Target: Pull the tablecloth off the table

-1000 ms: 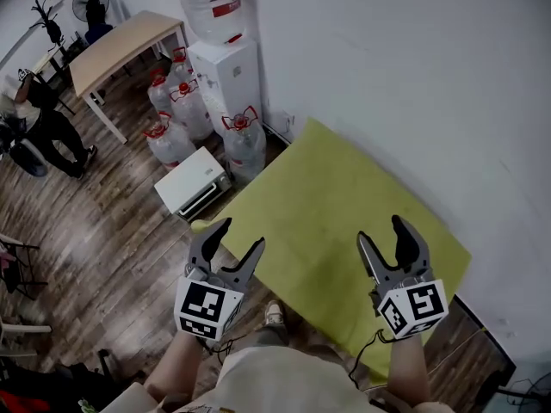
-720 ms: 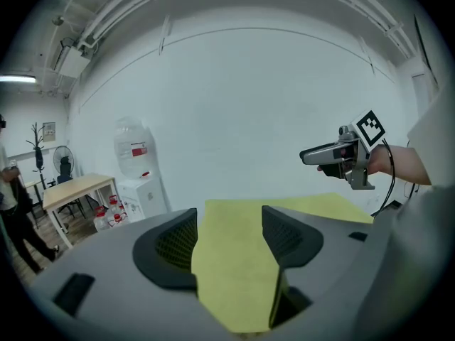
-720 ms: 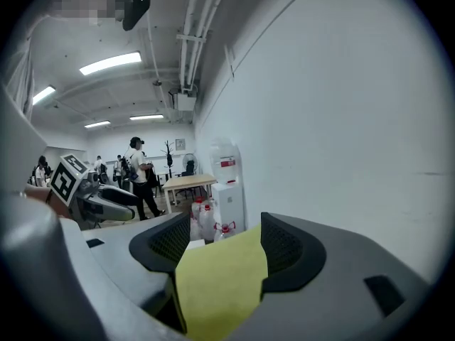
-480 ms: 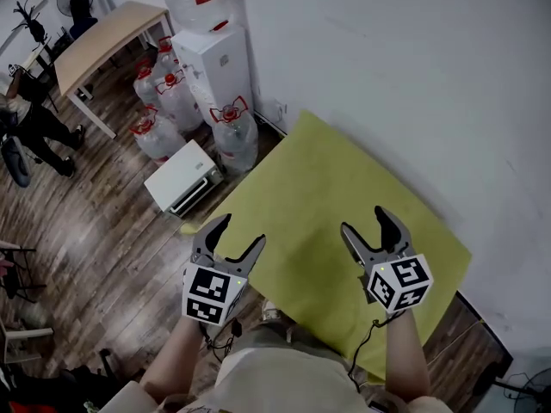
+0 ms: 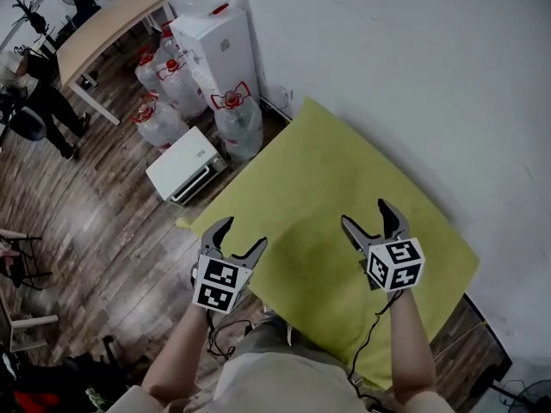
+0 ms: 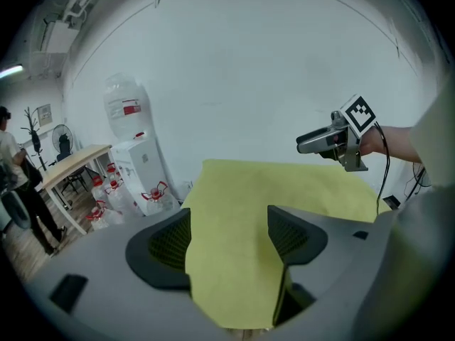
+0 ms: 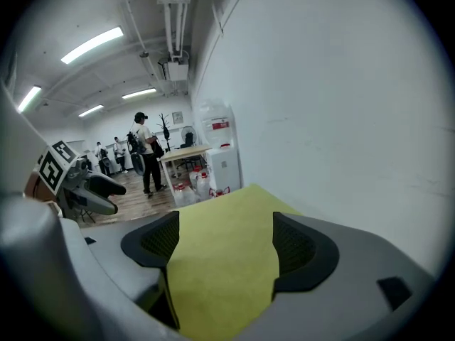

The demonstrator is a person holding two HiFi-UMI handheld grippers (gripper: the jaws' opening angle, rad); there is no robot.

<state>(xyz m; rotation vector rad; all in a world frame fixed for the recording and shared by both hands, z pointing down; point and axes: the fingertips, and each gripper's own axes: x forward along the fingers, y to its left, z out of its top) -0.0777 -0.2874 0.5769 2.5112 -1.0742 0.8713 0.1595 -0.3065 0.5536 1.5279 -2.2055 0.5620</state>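
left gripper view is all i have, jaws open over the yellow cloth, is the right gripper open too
Observer: Yes. The right gripper is open; its jaws have just been opening, and the cloth lies beyond them, not pinched.
Operator: where does my left one sit on the cloth
Observer: The head view puts the left gripper at the cloth's near edge, close to its left corner. Its jaws have just been opening too.
Operator: anything lying near that corner
Observer: A white oven sits on the floor beside it.
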